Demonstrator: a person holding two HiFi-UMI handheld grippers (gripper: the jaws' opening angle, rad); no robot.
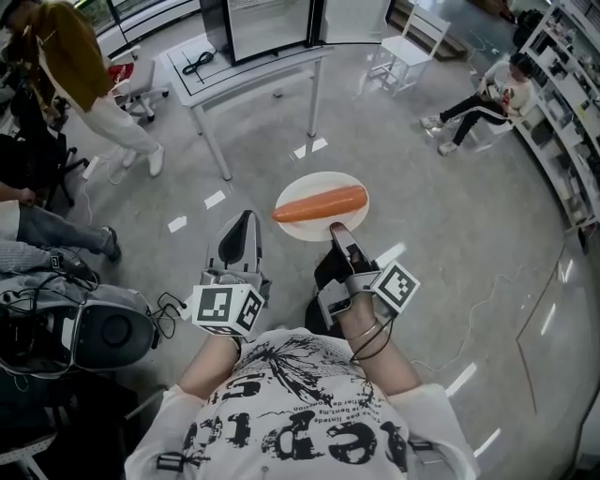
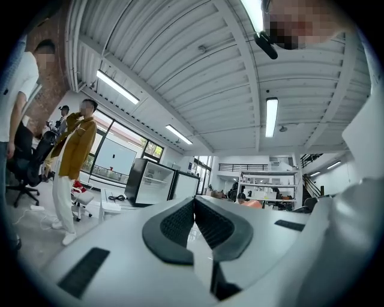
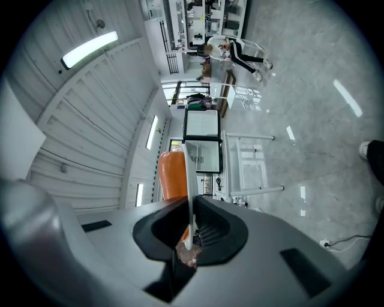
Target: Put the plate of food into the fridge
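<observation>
A white plate with a long orange piece of food hangs level over the grey floor. My right gripper is shut on its near rim. In the right gripper view the plate shows edge-on between the jaws of that gripper, with the orange food on its left. My left gripper is beside the plate's left and apart from it; its jaws are shut on nothing. The black glass-door fridge stands far ahead behind a white table, and also shows as the fridge.
The white table carries a black cable. A white chair stands at the back right, where a seated person is beside shelving. A standing person and grey equipment are on the left.
</observation>
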